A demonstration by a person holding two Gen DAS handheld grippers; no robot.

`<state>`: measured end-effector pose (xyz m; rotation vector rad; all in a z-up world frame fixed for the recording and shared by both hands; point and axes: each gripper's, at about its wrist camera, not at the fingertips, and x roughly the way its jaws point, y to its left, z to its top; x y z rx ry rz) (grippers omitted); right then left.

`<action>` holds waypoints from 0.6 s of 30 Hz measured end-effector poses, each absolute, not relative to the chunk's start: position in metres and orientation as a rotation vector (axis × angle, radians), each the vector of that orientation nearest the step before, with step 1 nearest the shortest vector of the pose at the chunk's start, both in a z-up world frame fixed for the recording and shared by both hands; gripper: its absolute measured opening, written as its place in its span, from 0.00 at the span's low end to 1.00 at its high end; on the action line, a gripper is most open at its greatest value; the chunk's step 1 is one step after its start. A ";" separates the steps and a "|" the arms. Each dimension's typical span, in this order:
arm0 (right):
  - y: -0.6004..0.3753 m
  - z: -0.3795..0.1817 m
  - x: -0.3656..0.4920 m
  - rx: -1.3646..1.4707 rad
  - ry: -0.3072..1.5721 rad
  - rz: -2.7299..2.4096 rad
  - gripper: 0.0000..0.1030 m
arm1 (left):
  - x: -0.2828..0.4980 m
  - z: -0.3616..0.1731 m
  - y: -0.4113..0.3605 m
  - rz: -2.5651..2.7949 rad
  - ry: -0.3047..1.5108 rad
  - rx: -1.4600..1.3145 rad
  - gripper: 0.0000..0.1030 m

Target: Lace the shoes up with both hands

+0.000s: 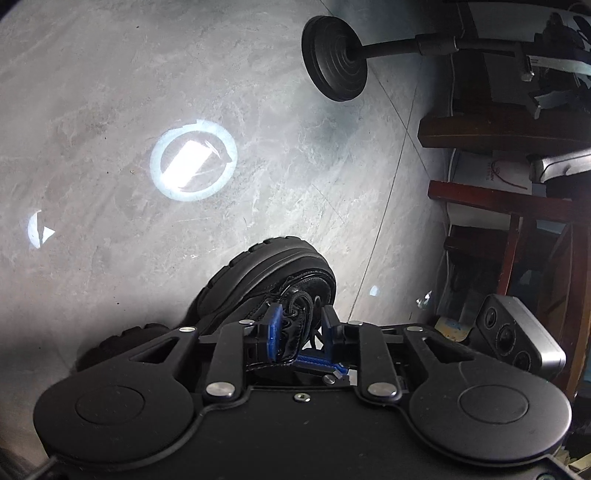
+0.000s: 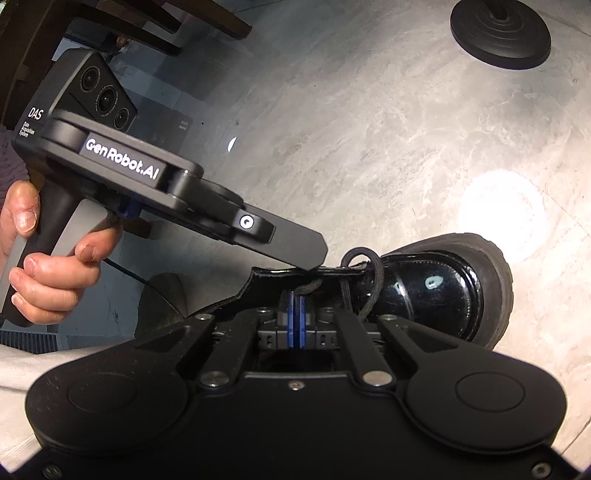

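A glossy black shoe (image 2: 436, 291) with a chunky sole rests on the grey floor; in the left wrist view the shoe (image 1: 266, 273) shows its sole and side. My left gripper (image 1: 301, 314) straddles the shoe's eyelet flap (image 1: 295, 332). The flap lies against the left blue pad and the right finger stands off it. From the right wrist view, the left gripper (image 2: 314, 264) reaches the top edge of the shoe's opening. My right gripper (image 2: 297, 299) has its blue pads together, pinching a strand of the black lace (image 2: 373, 273), which loops up over the eyelets.
A round black stand base (image 1: 334, 59) sits on the floor beyond the shoe, also visible as the stand base (image 2: 500, 33). Dark wooden furniture (image 1: 517, 206) lines the right side. A hand (image 2: 48, 266) grips the left tool's handle. Bright lamp reflections mark the floor.
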<state>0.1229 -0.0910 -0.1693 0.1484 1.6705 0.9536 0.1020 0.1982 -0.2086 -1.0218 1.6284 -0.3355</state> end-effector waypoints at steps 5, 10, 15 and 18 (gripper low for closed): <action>-0.091 -0.167 0.122 0.152 1.672 0.956 0.04 | 0.097 -0.216 0.201 -0.250 1.652 -1.054 0.38; -0.093 -0.166 0.123 0.155 1.667 0.956 0.04 | 0.098 -0.213 0.204 -0.227 1.630 -1.045 0.42; -0.092 -0.164 0.119 0.156 1.664 0.961 0.04 | 0.098 -0.218 0.198 -0.207 1.649 -1.022 0.41; -0.092 -0.164 0.118 0.155 1.666 0.959 0.04 | 0.092 -0.223 0.196 -0.173 1.633 -1.039 0.22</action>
